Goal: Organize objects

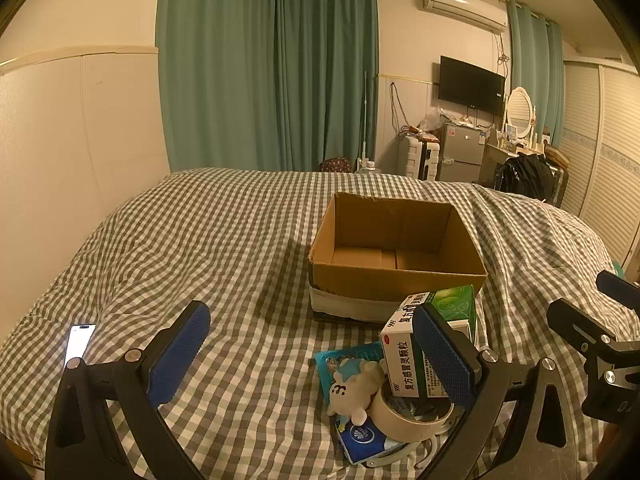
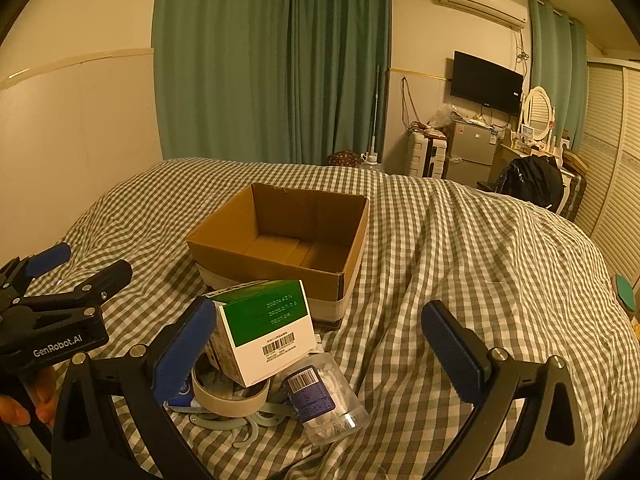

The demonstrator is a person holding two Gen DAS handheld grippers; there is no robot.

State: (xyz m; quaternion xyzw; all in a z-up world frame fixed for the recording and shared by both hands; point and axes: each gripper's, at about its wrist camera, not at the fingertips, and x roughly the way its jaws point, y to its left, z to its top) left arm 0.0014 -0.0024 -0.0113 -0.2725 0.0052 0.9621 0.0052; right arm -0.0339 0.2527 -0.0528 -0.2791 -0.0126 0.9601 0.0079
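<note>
Cardboard box (image 1: 396,252) sits empty on the checked bedspread (image 1: 200,240) | medicine box (image 2: 266,328) atop tape roll (image 2: 230,394) | left gripper (image 1: 316,354) and right gripper (image 2: 320,346) both spread wide, holding nothing

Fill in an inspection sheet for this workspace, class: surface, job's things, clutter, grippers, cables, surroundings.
Surface: bed under a rumpled checked cover.
Job's things: open cardboard box, nothing seen inside; medicine box leaning on tape roll; plush toy; clear plastic jar on its side.
Clutter: lit phone on the cover.
Grippers: left gripper open; right gripper open; neither holds anything.
Cables: wires hanging on the far wall.
Surroundings: green curtains, television, air conditioner.
</note>
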